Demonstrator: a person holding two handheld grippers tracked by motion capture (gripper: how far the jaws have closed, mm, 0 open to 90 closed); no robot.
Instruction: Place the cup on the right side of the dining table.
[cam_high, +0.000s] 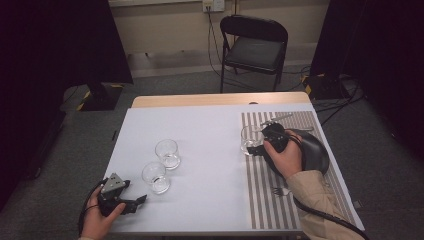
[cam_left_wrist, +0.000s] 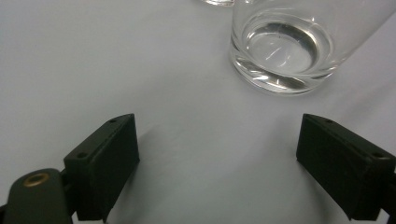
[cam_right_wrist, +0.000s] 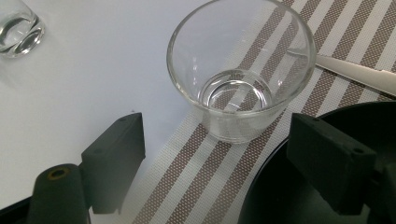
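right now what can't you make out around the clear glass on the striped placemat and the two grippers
- High view: the black round plate is largely covered by the right hand and right gripper; the gripper also overlaps the clear glass tumbler.
- High view: the silver fork is partly hidden under the beige sleeve.
- Right gripper view: the silver utensil is cut off by the right edge.
- Left gripper view: the nearer clear glass is cut off by the top edge.

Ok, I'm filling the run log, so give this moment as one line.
right gripper: open, behind clear glass tumbler on striped placemat | left gripper: open, near second clear glass | nothing held
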